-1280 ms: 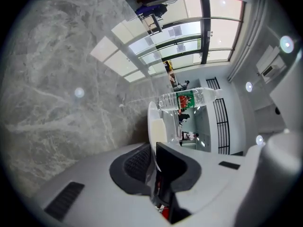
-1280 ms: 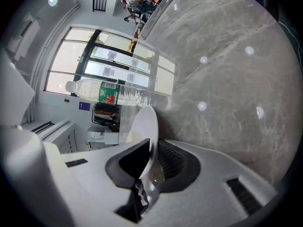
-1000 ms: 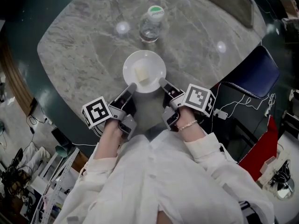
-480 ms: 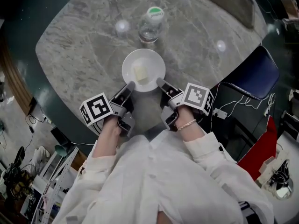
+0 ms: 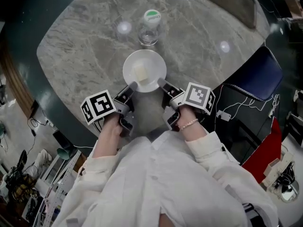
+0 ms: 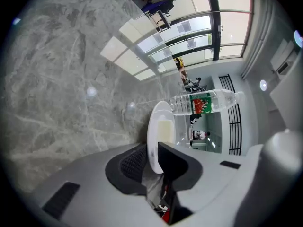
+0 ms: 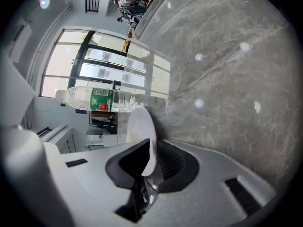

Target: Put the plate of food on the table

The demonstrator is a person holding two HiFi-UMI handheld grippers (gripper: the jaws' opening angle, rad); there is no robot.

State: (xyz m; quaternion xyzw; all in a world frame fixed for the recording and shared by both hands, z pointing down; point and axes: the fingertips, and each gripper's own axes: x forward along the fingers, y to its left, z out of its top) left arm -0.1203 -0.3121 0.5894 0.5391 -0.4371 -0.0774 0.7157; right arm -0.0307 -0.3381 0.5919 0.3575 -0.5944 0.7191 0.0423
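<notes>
Head view: plate (image 5: pixel 156 64) rim between left gripper (image 5: pixel 133 86) jaws, just opening; right gripper (image 5: pixel 161 83) clamps opposite rim.

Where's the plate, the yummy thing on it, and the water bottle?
plate (image 5: pixel 158 63), head view, bare white part near its right rim.
food (image 5: pixel 140 73), head view, middle of the pale square piece.
water bottle (image 5: pixel 152 16), head view, its green cap.

plate (image 5: pixel 152 64) w/ a pale food chunk (image 5: pixel 140 73) sitting on the grey marble-look table (image 5: pixel 80 46) | green-capped water bottle (image 5: pixel 150 26) just behind it | left gripper (image 5: pixel 131 87) at near-left rim, jaws just been opening, rim between them | right gripper (image 5: pixel 162 84) at near-right rim
</notes>
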